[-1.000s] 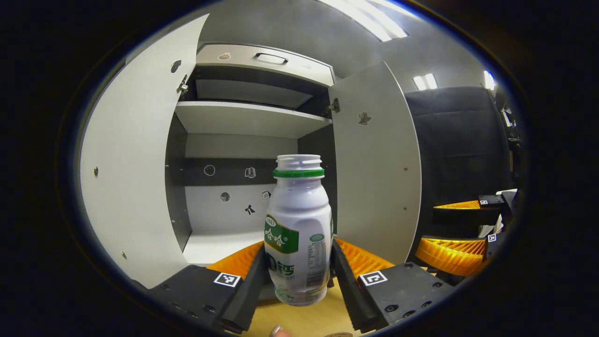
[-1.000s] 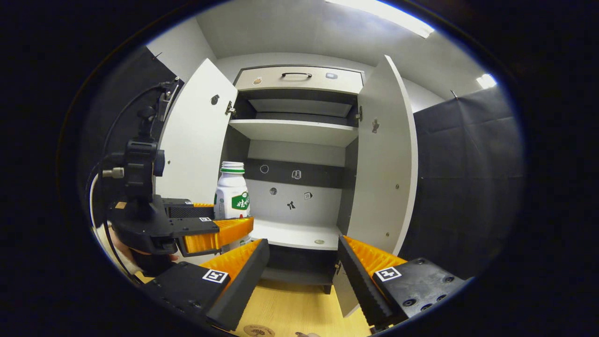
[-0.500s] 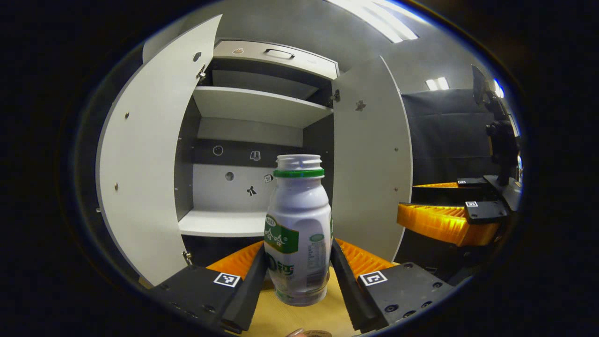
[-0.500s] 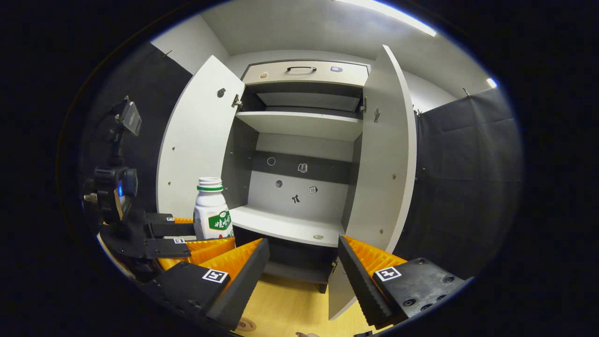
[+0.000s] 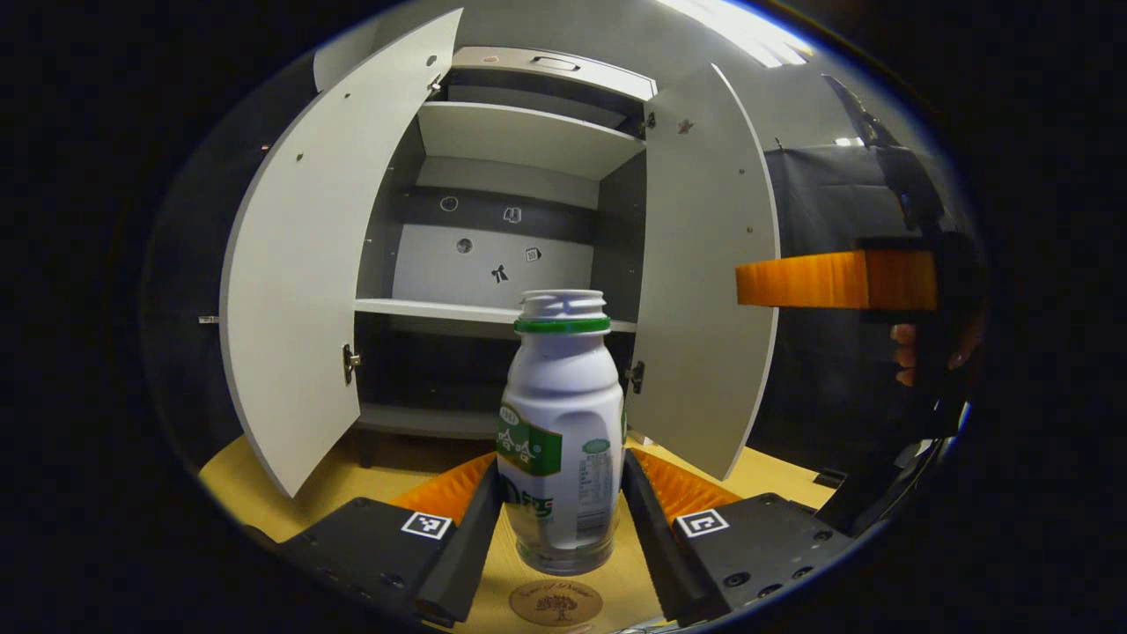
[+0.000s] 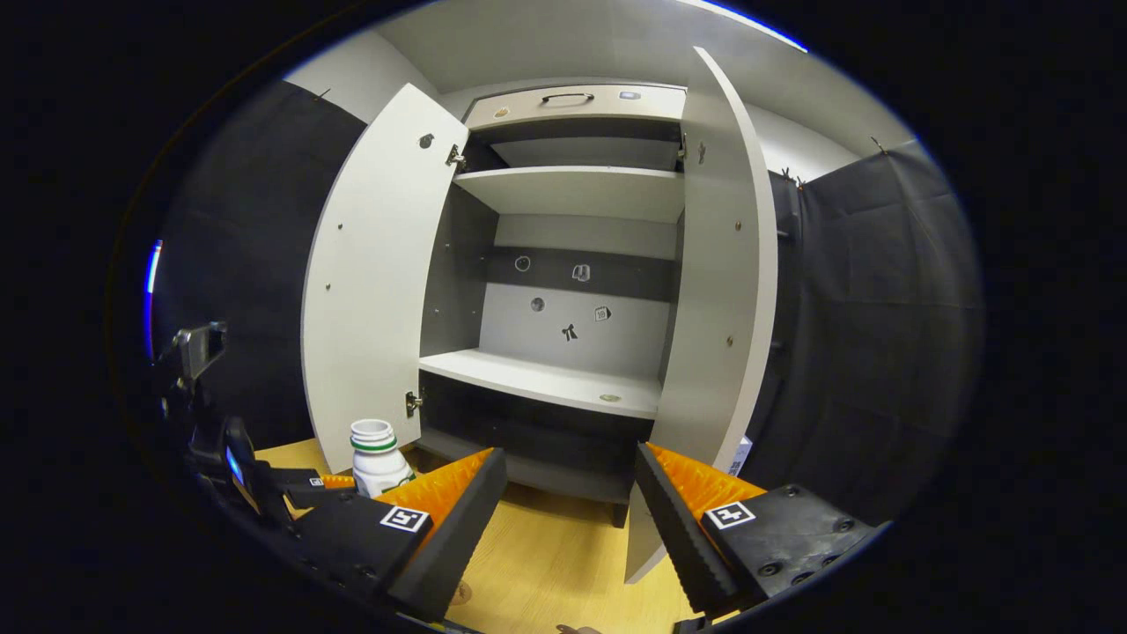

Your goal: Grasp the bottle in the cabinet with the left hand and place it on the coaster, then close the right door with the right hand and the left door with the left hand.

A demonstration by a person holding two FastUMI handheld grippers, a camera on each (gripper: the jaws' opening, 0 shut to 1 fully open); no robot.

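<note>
**Q:** What is my left gripper doing?

**A:** My left gripper (image 5: 561,519) is clenched on the bottle (image 5: 562,431), one ribbed finger pressing each side of its lower body. The bottle is smooth white plastic, rounded at the shoulders, with a green ring under an open, threaded neck and a green-and-white label. It stands upright between the fingers. Its base is just above a round wooden coaster (image 5: 556,603) with a tree design; I cannot tell whether they touch.

**Q:** And my right one?

**A:** My right gripper (image 6: 570,519) is released, its toothed fingers spread wide with nothing between them. Off to its left I see the bottle low down, near the foot of the left door (image 6: 374,291).

**Q:** What is around them?

**A:** The coaster lies on a pale wood-grain table (image 6: 550,568). Ahead stands a flat, matte white cabinet (image 5: 511,255) with dark inner edges. Both doors hang open, the right door (image 5: 704,273) nearly edge-on in the right gripper view. Its middle shelf (image 6: 550,383) is bare apart from a small round mark, and small stickers dot the back panel. Black cloth (image 6: 872,335) lines the booth walls.
</note>
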